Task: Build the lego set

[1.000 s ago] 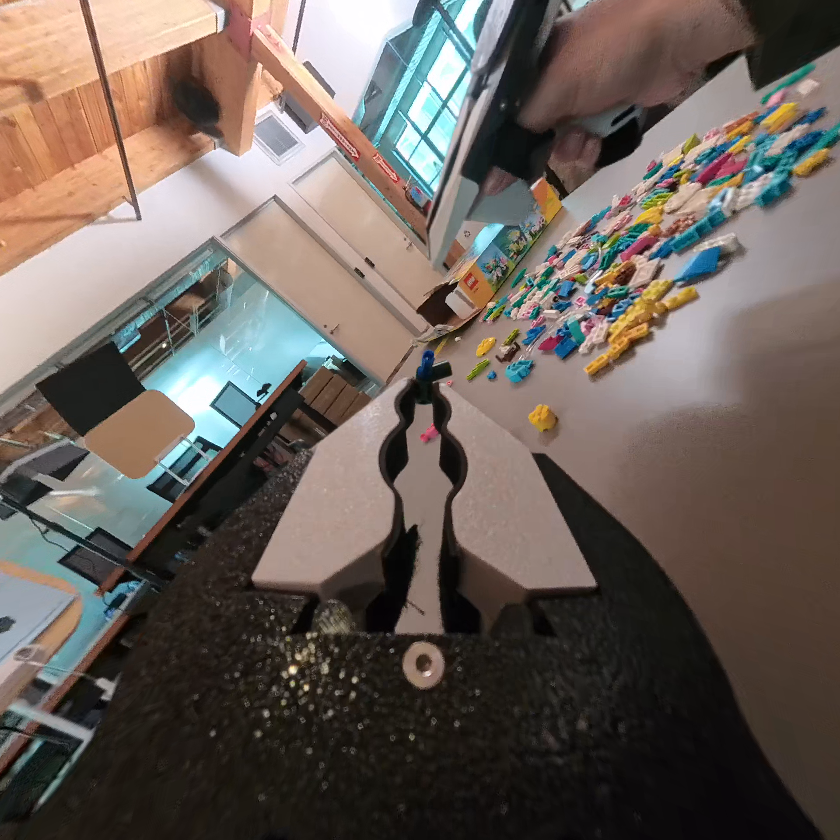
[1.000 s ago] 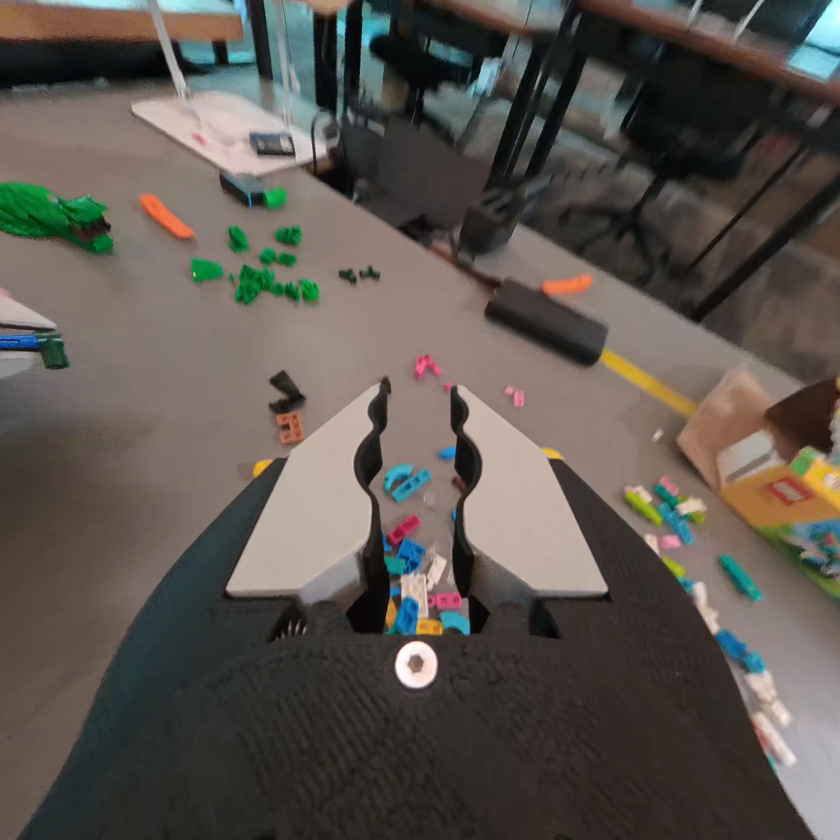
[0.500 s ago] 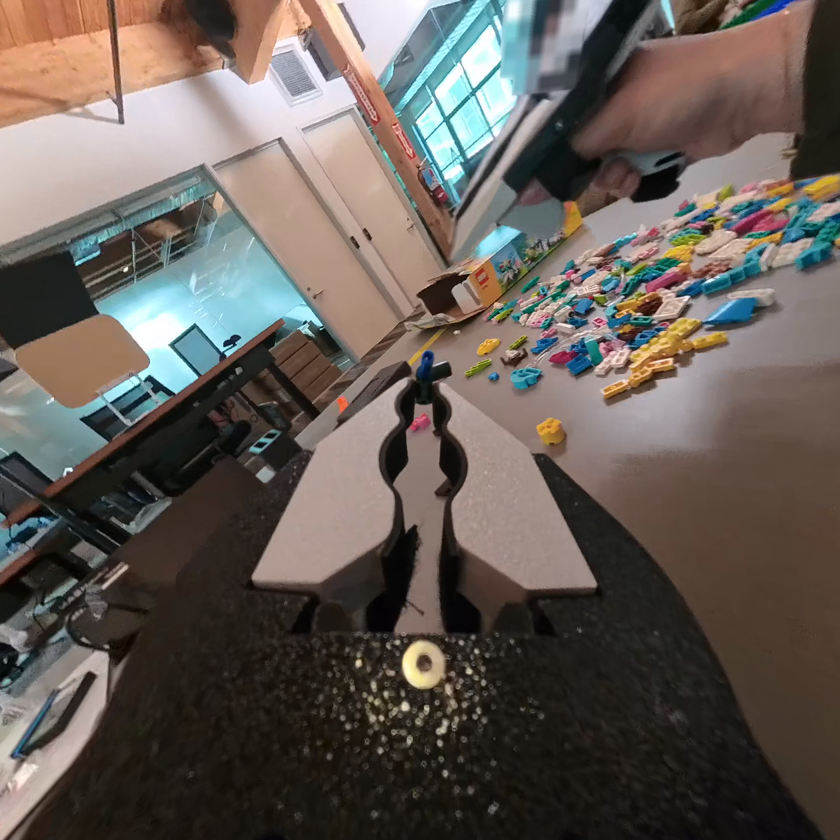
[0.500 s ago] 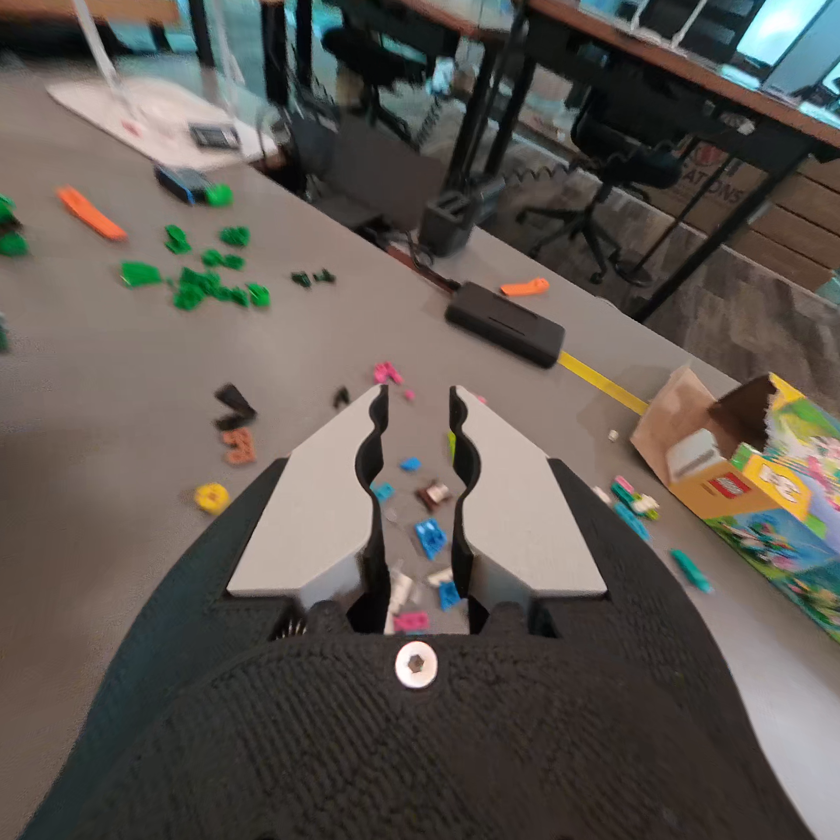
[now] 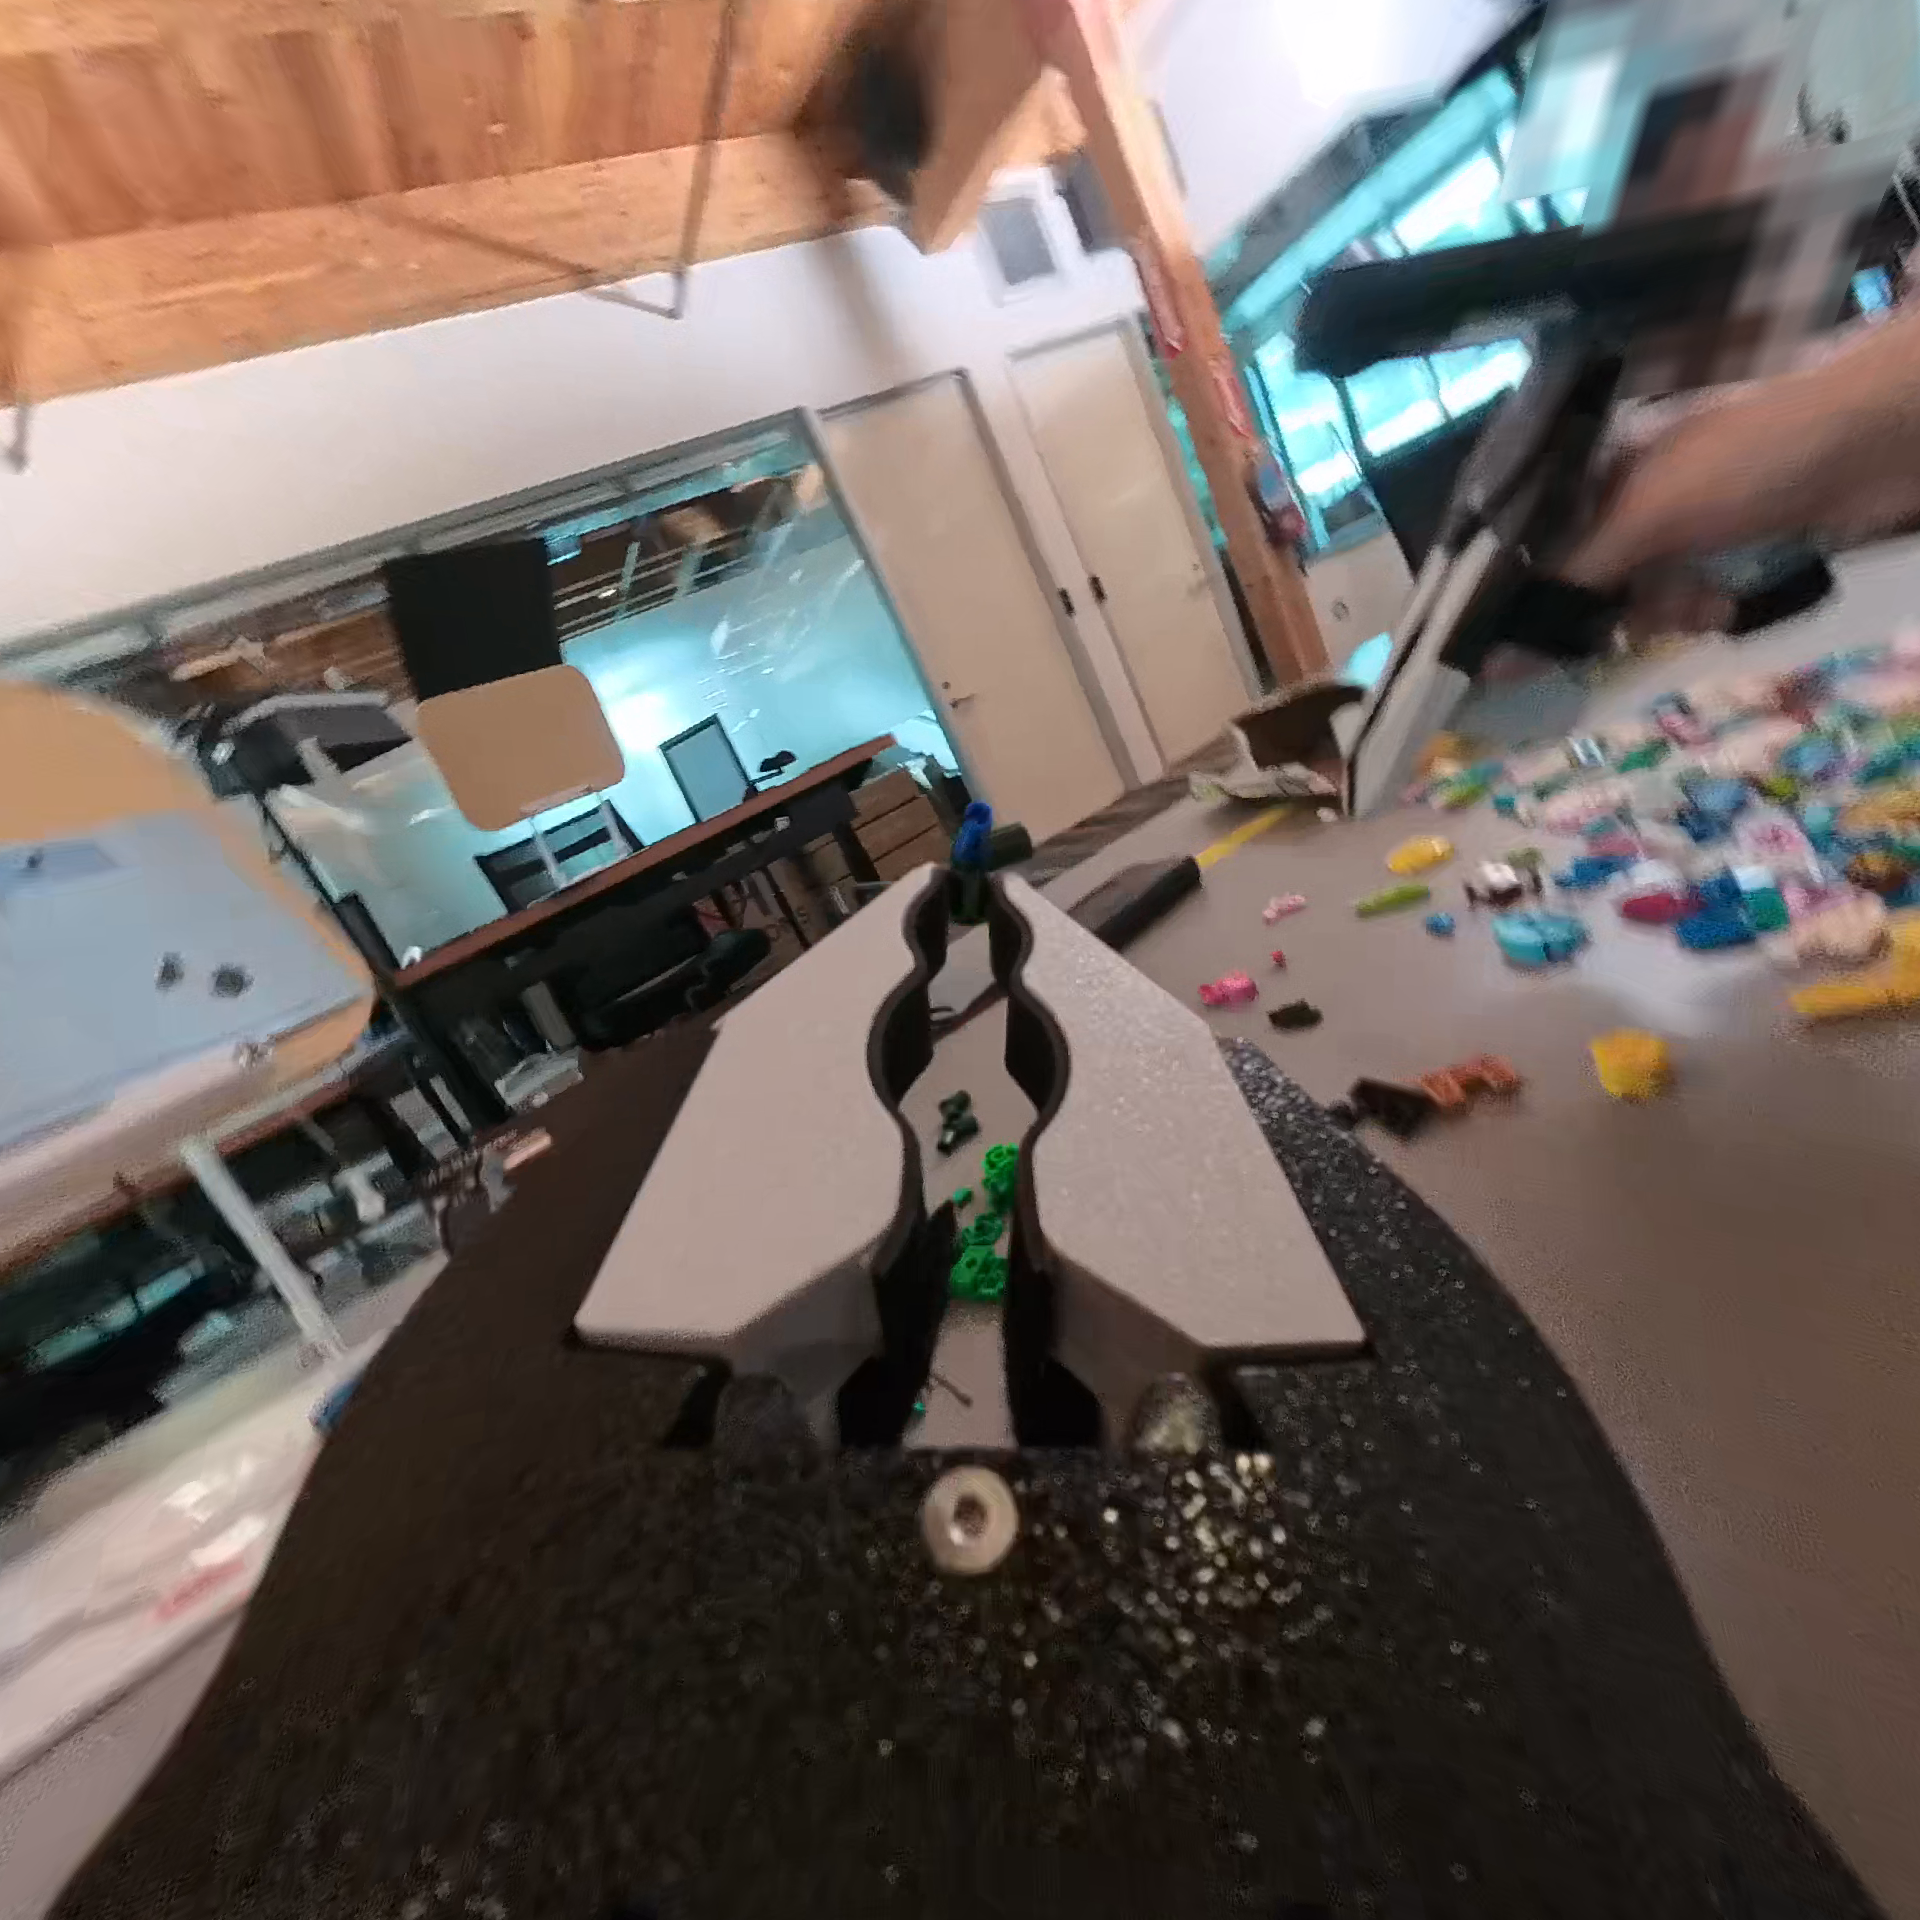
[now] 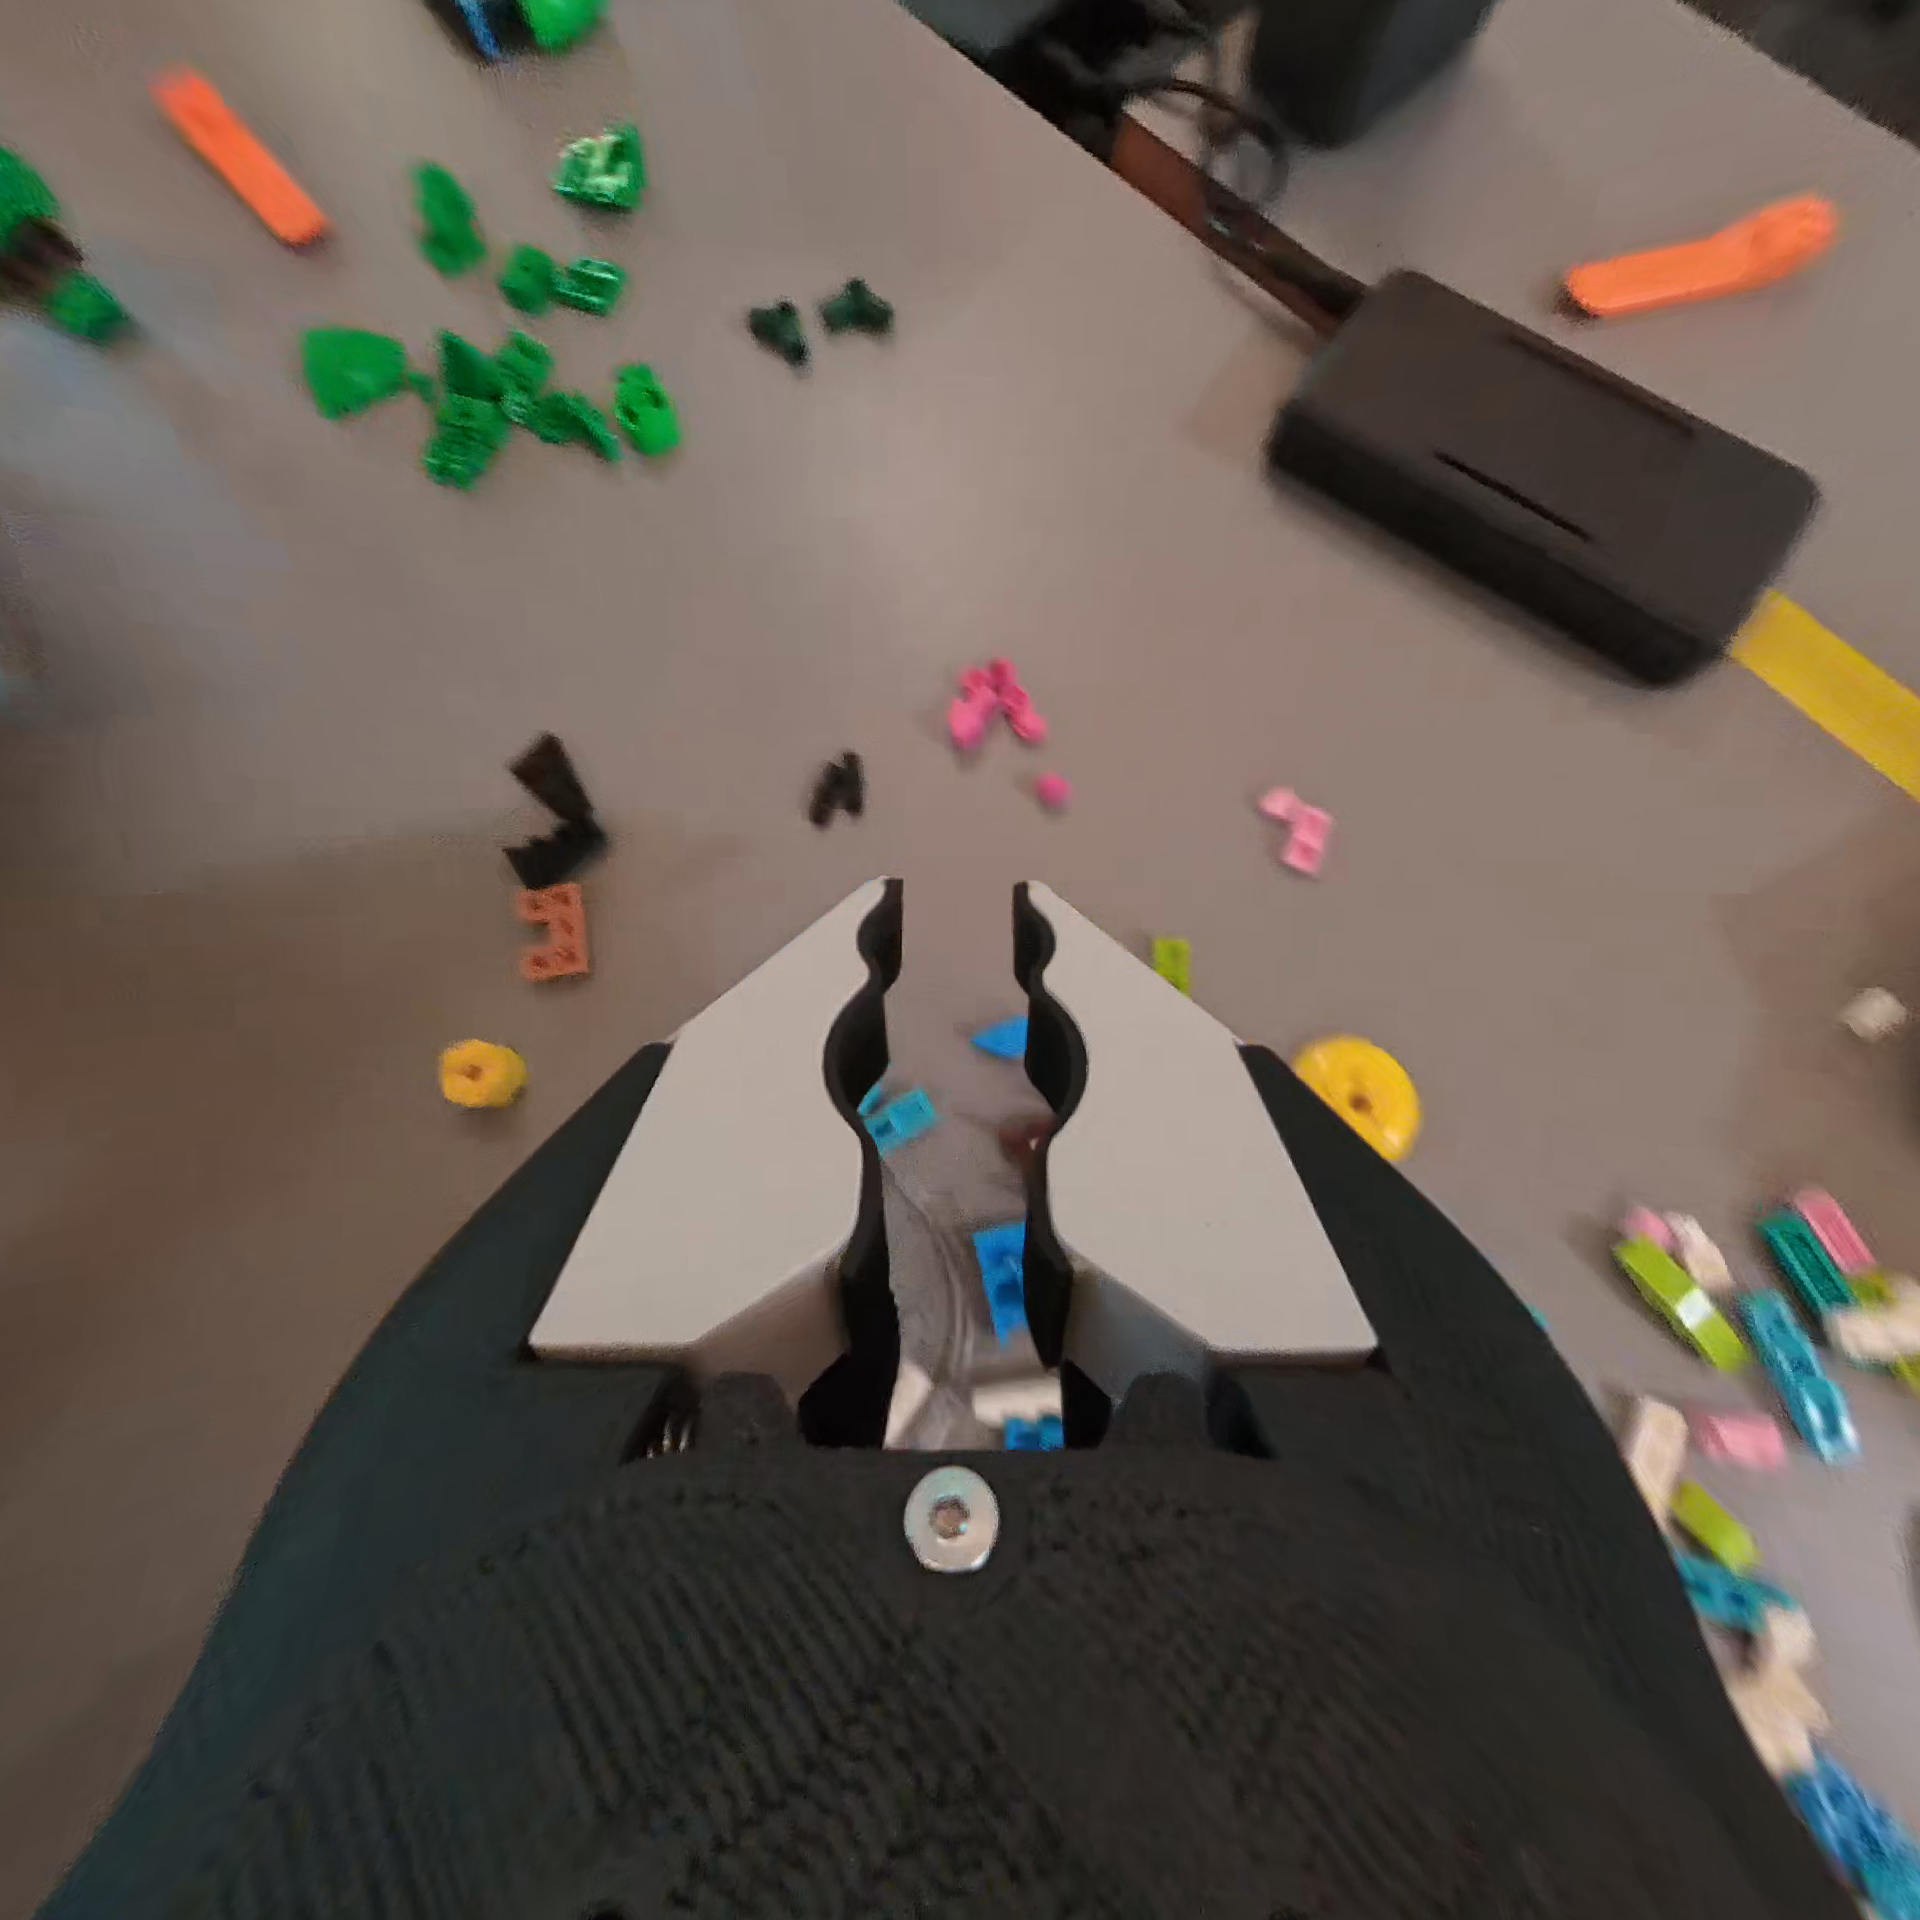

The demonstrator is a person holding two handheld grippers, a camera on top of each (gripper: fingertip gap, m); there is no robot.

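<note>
My left gripper (image 5: 971, 896) is shut on a small blue and dark green lego piece (image 5: 977, 847) pinched at its tips, held above the grey table (image 5: 1558, 1299). Green pieces (image 5: 982, 1236) show through the gap between its fingers. My right gripper (image 6: 956, 888) is open and empty, pointing down at the table just short of pink pieces (image 6: 992, 701) and a small black piece (image 6: 836, 788). Blue pieces (image 6: 899, 1117) lie under its fingers. It also shows far right in the left wrist view (image 5: 1455, 644), held by a hand.
A big pile of coloured pieces (image 5: 1714, 852) lies right. Loose green pieces (image 6: 499, 384), a black piece (image 6: 556, 800), an orange corner plate (image 6: 556, 930), yellow round pieces (image 6: 1356, 1091), a black box (image 6: 1538, 478) and orange separators (image 6: 1704, 255) lie around. There is about 25 centimetres between the tips of the two grippers.
The left view has swung left and levelled, still gripping the blue and green piece. The right gripper has tipped downward and moved closer over the pink and black pieces.
</note>
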